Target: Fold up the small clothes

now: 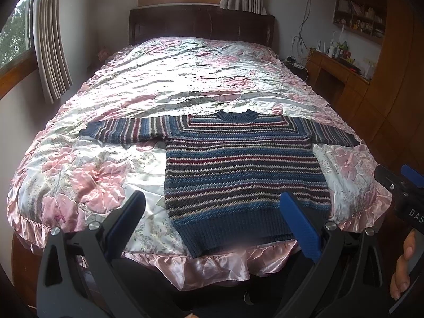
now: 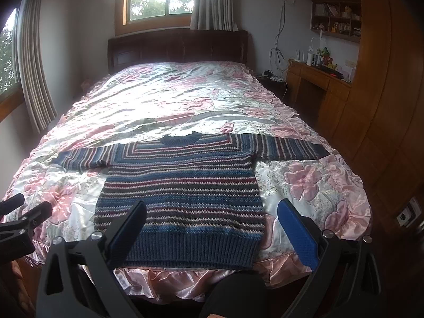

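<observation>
Lettering on right gripper: white capitals "DAS" on its black body, seen at the right edge of the left wrist view; the frame edge cuts the word off, so it may run on.
Wall plate: a small dark mark on a pale plate low on the wooden wall in the right wrist view; too blurred to read.
Shelf items: books and boxes in the wall shelf; any print on them is too small to make out.
Desk items: bottles and packets; no label legible.
</observation>
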